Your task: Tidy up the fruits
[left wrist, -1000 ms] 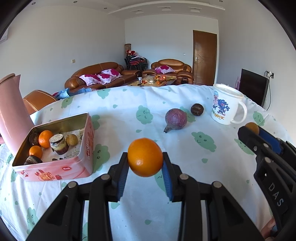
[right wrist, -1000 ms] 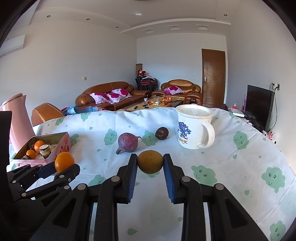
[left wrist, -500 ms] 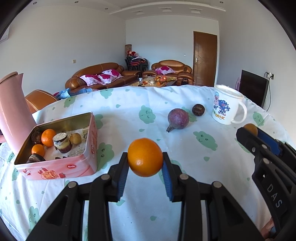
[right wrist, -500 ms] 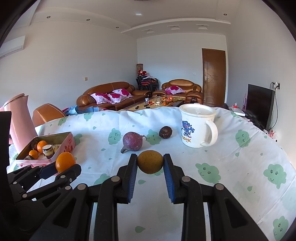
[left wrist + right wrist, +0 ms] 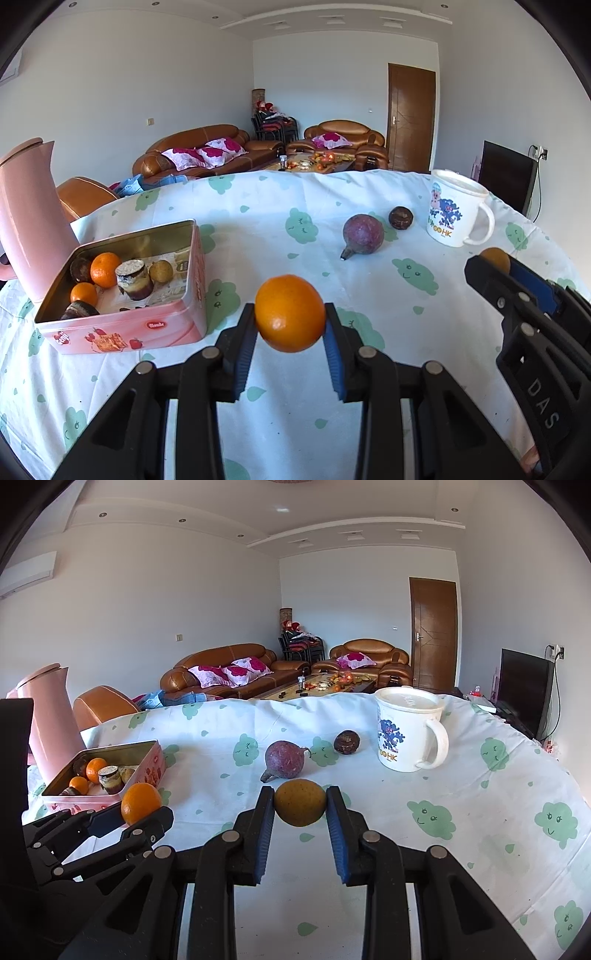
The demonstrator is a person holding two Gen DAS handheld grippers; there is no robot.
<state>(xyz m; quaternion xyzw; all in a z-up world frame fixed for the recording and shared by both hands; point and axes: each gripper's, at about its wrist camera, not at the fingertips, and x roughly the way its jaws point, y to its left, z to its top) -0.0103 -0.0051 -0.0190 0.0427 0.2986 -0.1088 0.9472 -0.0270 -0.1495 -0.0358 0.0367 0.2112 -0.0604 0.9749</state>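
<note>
**Two fruits carried toward the tin**

Both grippers have edged nearer the pink tin (image 5: 122,332) over the last second; it looms larger in the left wrist view than it did, while each grip looks unchanged.

Taking the tin as landmark: a pink jug (image 5: 29,221) stands touching or just behind its left corner. Inside lie small oranges, dark fruits and a cut piece. Right of the tin and nearer the camera, the left gripper (image 5: 290,325) is clamped on an orange (image 5: 290,314), held above the cloth. Well right of the tin lie a purple fruit (image 5: 362,236) and a dark round fruit (image 5: 400,218), then a white mug (image 5: 452,214). Farthest right, the right gripper (image 5: 300,805) is closed on a yellow-brown fruit (image 5: 300,802).

Risks, as I judge them: the orange is pinched only at its sides and could roll out if the pads loosen early; dropped on the tin's rim it may bounce off; two grippers converging could collide.
</note>
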